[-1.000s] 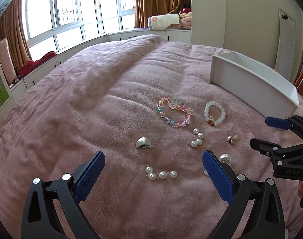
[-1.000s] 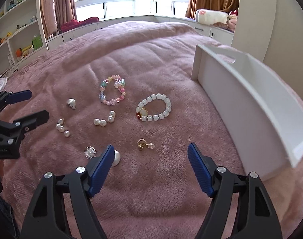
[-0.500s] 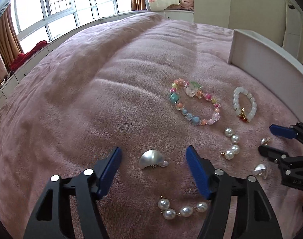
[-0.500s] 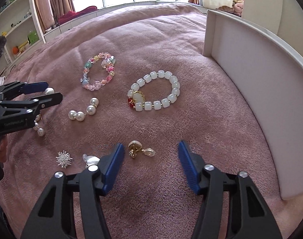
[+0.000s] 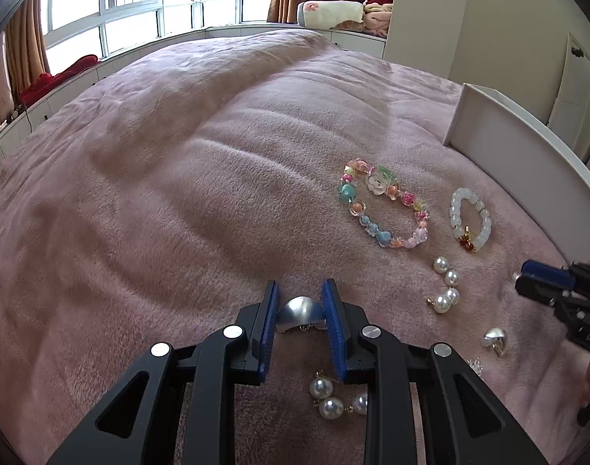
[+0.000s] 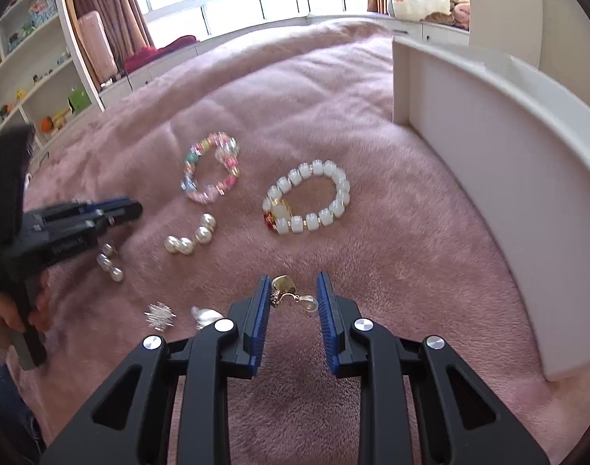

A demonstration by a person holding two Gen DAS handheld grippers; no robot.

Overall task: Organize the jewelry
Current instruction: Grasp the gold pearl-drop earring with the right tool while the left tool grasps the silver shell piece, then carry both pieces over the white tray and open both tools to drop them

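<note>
A pink blanket [image 5: 147, 201] covers the bed and carries everything. A white tray [image 6: 500, 178] stands on it at the right; only its outer wall shows, the inside is hidden, and in the left wrist view it is cut off at the edge.

The left gripper [image 5: 299, 302] points down at the blanket, its jaws closing around a silver shell-shaped earring [image 5: 297, 310]. The blue pads look to touch the earring's two sides, and its lower edge is hidden behind the fingers. In the right wrist view this gripper is blurred and the earring cannot be seen; part of the person's hand [image 6: 0, 310] shows on its handle at the picture's edge.

The right gripper [image 6: 290, 294] has its jaws closing around a gold earring [image 6: 285, 288] with a pale drop. The drop lies close to one pad; whether either pad presses on it is hard to tell.

Beyond lie a colourful bead bracelet [image 5: 380, 209] and, nearer the tray, a white bead bracelet [image 6: 310, 201] with a red and gold charm. A curved pearl earring [image 5: 444, 285] lies between the grippers; a second pearl strand [image 5: 330, 397] is partly hidden under the left gripper. A small silver heart [image 5: 494, 337] and a spiky silver stud [image 6: 160, 316] lie near the front, the stud too small to make out.
</note>
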